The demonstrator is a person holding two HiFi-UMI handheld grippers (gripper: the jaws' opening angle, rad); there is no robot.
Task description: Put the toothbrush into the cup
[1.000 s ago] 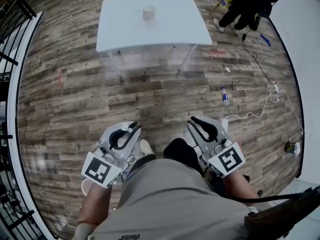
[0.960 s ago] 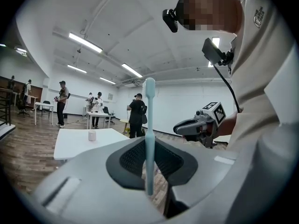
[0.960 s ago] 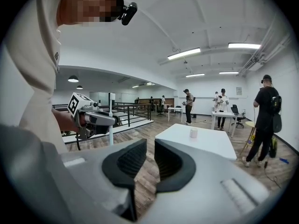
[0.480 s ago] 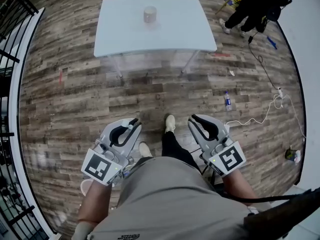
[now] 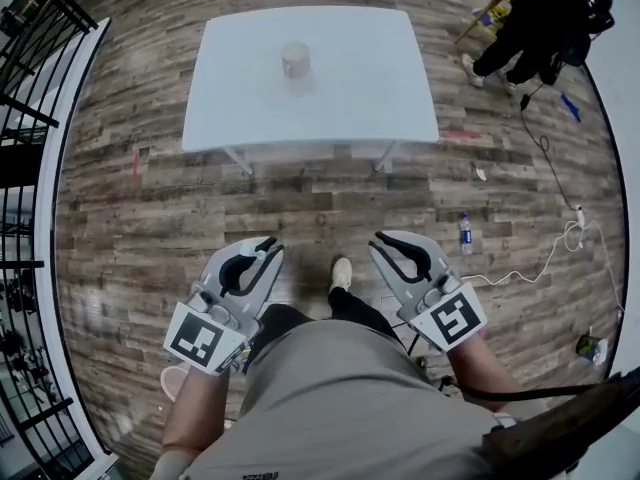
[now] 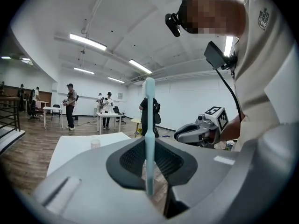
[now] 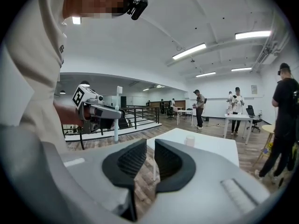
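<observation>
A pale cup point(image 5: 295, 60) stands on a white table point(image 5: 350, 98) ahead of me, across bare wooden floor. My left gripper point(image 5: 268, 245) is held low in front of my body, far short of the table. It is shut on a light blue toothbrush point(image 6: 149, 139) that stands upright between the pads. In the left gripper view the cup point(image 6: 95, 143) shows small on the table point(image 6: 74, 148). My right gripper point(image 5: 380, 240) is held level beside the left one. Its jaws stand slightly apart with nothing between them point(image 7: 150, 143). From it I see the cup point(image 7: 189, 140) and the left gripper point(image 7: 100, 110).
A person in black point(image 5: 545, 18) stands by a stool at the far right of the table. A water bottle point(image 5: 465, 233) and a white cable point(image 5: 530, 268) lie on the floor to my right. A black railing point(image 5: 30, 118) runs along the left. Other people and tables stand in the background.
The table and cup have drawn nearer in the head view as I walk forward. One shoe has stepped ahead. Both grippers keep their pose, the toothbrush still gripped.
</observation>
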